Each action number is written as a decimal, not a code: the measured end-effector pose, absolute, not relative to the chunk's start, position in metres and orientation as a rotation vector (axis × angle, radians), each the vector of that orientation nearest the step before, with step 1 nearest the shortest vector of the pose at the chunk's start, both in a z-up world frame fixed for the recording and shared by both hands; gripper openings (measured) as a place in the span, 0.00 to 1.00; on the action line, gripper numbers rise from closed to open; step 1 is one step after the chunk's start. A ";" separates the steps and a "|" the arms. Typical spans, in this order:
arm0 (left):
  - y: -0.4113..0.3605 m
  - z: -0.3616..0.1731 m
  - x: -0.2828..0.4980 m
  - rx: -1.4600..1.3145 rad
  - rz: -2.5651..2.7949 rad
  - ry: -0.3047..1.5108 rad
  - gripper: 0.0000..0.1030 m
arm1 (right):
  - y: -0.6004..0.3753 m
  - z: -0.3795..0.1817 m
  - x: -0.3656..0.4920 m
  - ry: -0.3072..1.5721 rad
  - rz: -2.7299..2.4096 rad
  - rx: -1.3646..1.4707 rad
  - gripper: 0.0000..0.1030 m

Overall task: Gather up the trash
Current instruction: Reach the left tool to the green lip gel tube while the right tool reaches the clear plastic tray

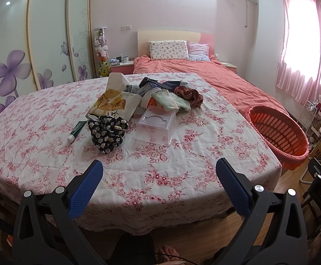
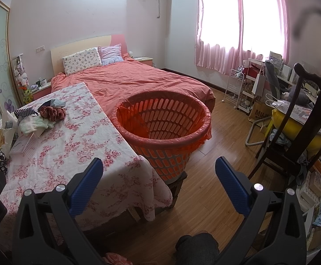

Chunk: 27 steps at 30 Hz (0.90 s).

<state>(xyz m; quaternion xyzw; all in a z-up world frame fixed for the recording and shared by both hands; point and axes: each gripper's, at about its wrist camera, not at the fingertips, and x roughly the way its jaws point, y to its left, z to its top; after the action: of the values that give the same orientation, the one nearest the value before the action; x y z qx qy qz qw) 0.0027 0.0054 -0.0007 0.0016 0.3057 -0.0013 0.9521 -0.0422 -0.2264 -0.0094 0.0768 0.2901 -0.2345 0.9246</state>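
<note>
Left wrist view: the left gripper (image 1: 159, 169) sits at the bottom of the frame with its blue-padded jaws spread wide and nothing between them, above the near edge of a table (image 1: 39, 132) covered in a pink floral cloth. At mid-frame on the table lies a heap of items. A cracker bag (image 1: 113, 103) lies opened, with a green tube (image 1: 76, 130) just left of a black floral pouch (image 1: 107, 132) below it. A clear plastic box (image 1: 157, 123) sits right of the pouch. Behind the box are a pale green cloth (image 1: 173, 101), a brown knitted piece (image 1: 190, 96) and some darker items I cannot identify. An orange basket (image 1: 277, 132) lined with a bag stands at the right edge of the frame, beside the table's right corner. A bed (image 1: 215, 77) with a coral cover fills the upper middle.

Right wrist view: the right gripper (image 2: 159, 169) also has its jaws wide apart and empty, at the bottom of the frame over the table corner and wood floor (image 2: 215, 154). The basket sits at centre frame, touching the table edge, and looks empty inside. The heap shows at the left edge. A dark chair (image 2: 297, 121) stands at the right.
</note>
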 end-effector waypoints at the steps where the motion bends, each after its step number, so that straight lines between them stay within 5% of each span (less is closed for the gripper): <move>1: 0.008 0.000 0.003 -0.006 -0.004 0.614 0.98 | -0.222 -0.008 -0.039 0.592 -0.473 0.156 0.96; 23: 0.161 -0.015 0.081 -0.141 0.178 0.679 0.98 | -0.135 -0.023 0.042 0.664 -0.200 0.101 0.94; 27: 0.182 -0.025 0.107 -0.138 0.184 0.727 0.91 | -0.115 -0.026 0.060 0.684 -0.146 0.104 0.91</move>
<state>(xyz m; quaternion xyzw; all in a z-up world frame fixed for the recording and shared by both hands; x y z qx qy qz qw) 0.1066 0.1818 -0.0252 -0.0674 0.3546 0.0898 0.9282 0.0598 -0.1154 -0.0260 0.0507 0.3350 -0.0714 0.9381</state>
